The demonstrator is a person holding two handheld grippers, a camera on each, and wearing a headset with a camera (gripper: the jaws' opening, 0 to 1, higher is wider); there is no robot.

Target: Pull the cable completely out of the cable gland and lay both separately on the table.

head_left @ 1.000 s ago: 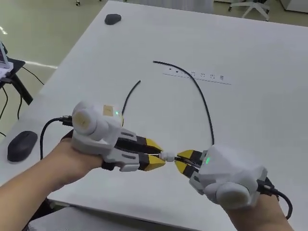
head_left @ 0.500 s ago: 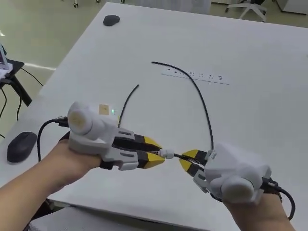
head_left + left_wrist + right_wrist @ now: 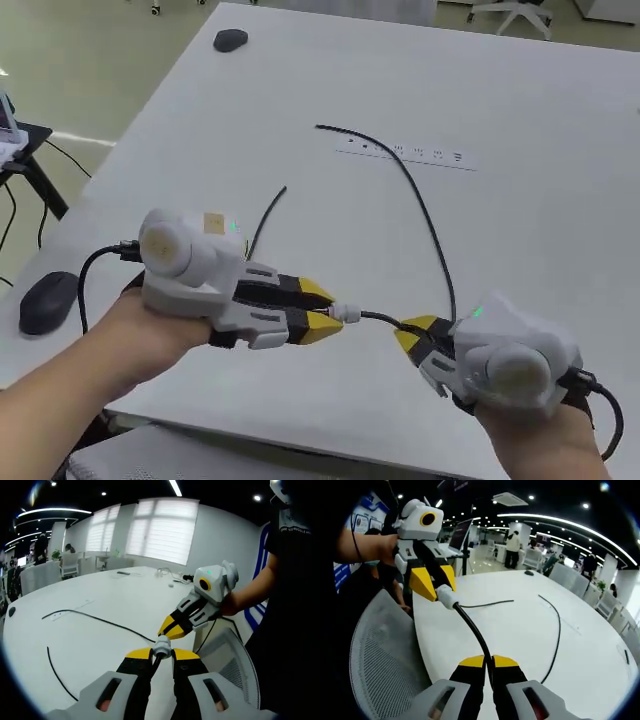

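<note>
Currently your left gripper (image 3: 322,315) is clamped on the white cable gland (image 3: 348,315), held above the table's (image 3: 540,150) near edge. Your right gripper (image 3: 412,332) pinches the black cable (image 3: 425,215) near the gland. Risks: the thin cable may slide through the right jaws, and an off-axis pull may twist the gland loose.

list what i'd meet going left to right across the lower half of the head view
dark mouse → left gripper, shut on the cable gland → white cable gland → black cable coming out of the gland → right gripper, shut on the cable
</note>
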